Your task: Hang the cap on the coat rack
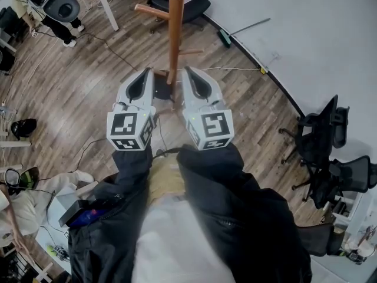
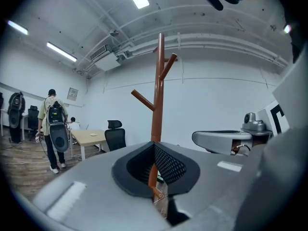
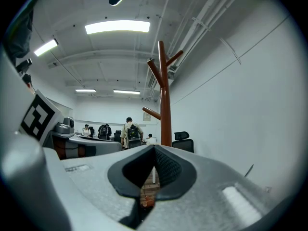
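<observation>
The wooden coat rack [image 1: 174, 31] stands on the plank floor right in front of me, its pegs bare. It rises just beyond the jaws in the left gripper view [image 2: 158, 90] and the right gripper view [image 3: 165, 100]. No cap shows in any view. My left gripper [image 1: 146, 73] and right gripper [image 1: 189, 72] are held side by side, pointing at the rack's base, one on each side of the pole. Each has its jaws closed tip to tip with nothing between them, seen also in the left gripper [image 2: 154, 146] and right gripper [image 3: 154, 149] views.
Black office chairs [image 1: 323, 152] stand by the white wall at right, another chair [image 1: 194, 2] behind the rack. A long-handled broom [image 1: 238, 31] lies by the wall. A desk [image 2: 91, 137] and a person with a backpack [image 2: 54, 129] are at left; cables cross the floor.
</observation>
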`<move>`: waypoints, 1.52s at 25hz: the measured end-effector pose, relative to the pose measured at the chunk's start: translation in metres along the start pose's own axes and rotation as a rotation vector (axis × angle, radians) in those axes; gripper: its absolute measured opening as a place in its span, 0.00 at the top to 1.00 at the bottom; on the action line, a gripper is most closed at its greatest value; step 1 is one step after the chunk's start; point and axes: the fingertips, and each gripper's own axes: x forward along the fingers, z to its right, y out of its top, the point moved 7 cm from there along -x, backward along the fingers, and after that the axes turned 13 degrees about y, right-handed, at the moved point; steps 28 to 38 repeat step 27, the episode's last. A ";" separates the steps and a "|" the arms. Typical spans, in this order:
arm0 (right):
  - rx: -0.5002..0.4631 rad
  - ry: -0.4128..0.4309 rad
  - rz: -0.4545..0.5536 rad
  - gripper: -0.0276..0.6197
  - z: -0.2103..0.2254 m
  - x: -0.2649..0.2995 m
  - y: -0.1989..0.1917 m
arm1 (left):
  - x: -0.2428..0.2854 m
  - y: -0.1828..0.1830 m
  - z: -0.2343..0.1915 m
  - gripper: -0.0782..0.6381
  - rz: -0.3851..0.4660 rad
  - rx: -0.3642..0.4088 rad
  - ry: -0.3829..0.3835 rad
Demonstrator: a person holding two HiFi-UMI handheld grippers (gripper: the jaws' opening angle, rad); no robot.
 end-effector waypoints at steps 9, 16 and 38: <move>-0.002 0.002 -0.003 0.96 0.001 0.002 -0.001 | 0.003 -0.003 0.000 0.89 -0.016 -0.004 -0.001; 0.001 0.002 -0.009 0.96 0.002 0.001 -0.002 | 0.004 -0.006 0.002 0.89 -0.031 -0.006 -0.016; 0.017 0.005 -0.017 0.96 0.011 0.001 -0.010 | 0.011 -0.015 0.006 0.89 -0.063 -0.001 -0.014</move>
